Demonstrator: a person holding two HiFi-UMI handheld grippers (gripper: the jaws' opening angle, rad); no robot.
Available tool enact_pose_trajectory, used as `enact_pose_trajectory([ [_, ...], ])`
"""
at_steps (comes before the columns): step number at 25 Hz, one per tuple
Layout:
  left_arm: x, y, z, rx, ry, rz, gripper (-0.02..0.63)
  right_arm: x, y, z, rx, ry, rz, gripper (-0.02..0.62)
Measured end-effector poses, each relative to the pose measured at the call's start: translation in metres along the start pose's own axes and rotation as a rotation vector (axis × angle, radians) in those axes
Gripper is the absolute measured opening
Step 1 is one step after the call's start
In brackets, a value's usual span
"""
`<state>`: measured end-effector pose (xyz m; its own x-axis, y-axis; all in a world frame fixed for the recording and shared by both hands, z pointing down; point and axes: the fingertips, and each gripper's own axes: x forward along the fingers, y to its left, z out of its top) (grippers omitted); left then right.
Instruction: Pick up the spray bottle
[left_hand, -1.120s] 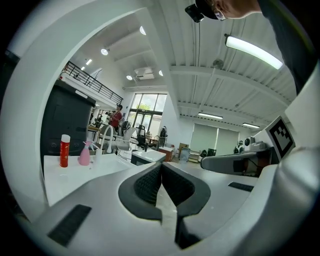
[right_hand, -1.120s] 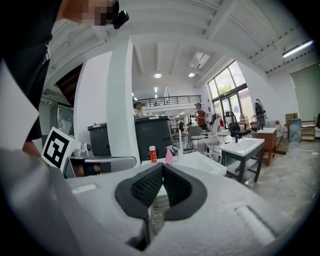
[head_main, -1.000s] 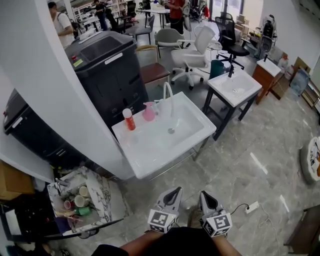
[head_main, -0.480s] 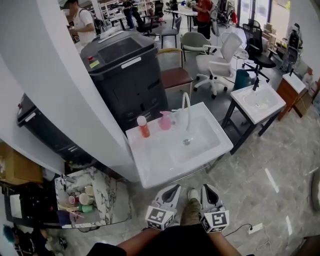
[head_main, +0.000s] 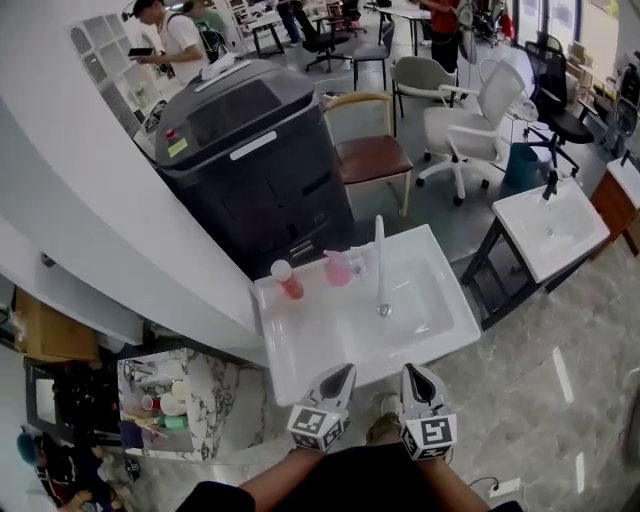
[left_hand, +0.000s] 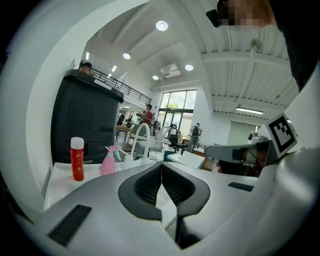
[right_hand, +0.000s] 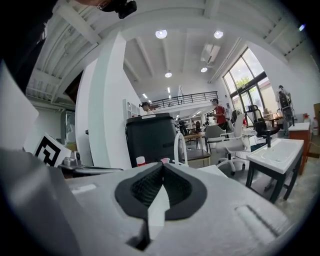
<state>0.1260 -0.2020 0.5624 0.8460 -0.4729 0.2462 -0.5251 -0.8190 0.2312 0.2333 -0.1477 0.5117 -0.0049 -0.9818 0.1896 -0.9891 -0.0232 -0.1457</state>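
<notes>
Spray bottle (head_main: 338, 268), centre of frame: pink, paler pink head. Bottle (head_main: 287, 280) left of it: red, white cap. Sink (head_main: 300, 335) and faucet (head_main: 380, 265): plain white. Machine (head_main: 250, 150), upper centre: dark grey, black top panel, small yellow label. Left gripper (head_main: 342, 370) and right gripper (head_main: 411, 369), bottom centre: light grey fingers (left_hand: 90, 195), black ribbed pads, cubes with black-and-white square markers. Floor (head_main: 560, 350), right: grey marbled tile. Chair seat (head_main: 372, 157): brown.
</notes>
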Motion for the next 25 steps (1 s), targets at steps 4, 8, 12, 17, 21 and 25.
enact_pose_trajectory([
  [4,0.052,0.024,0.008,-0.012,-0.010,0.077,0.017,0.038,-0.039,0.004,-0.002,0.032,0.046,-0.002],
  [8,0.093,0.051,0.004,-0.040,0.000,0.166,0.017,0.073,-0.067,0.009,-0.026,0.062,0.110,-0.002],
  [12,0.131,0.085,-0.012,-0.111,0.044,0.224,0.017,0.104,-0.086,0.000,-0.043,0.086,0.136,-0.002],
  [17,0.162,0.131,-0.014,-0.116,0.016,0.316,0.018,0.135,-0.100,-0.021,-0.029,0.133,0.170,-0.002],
  [21,0.178,0.169,-0.013,-0.164,-0.020,0.364,0.023,0.157,-0.098,-0.024,-0.026,0.148,0.209,-0.002],
  [25,0.205,0.195,-0.023,-0.159,0.015,0.349,0.151,0.169,-0.103,-0.031,-0.019,0.184,0.229,-0.002],
])
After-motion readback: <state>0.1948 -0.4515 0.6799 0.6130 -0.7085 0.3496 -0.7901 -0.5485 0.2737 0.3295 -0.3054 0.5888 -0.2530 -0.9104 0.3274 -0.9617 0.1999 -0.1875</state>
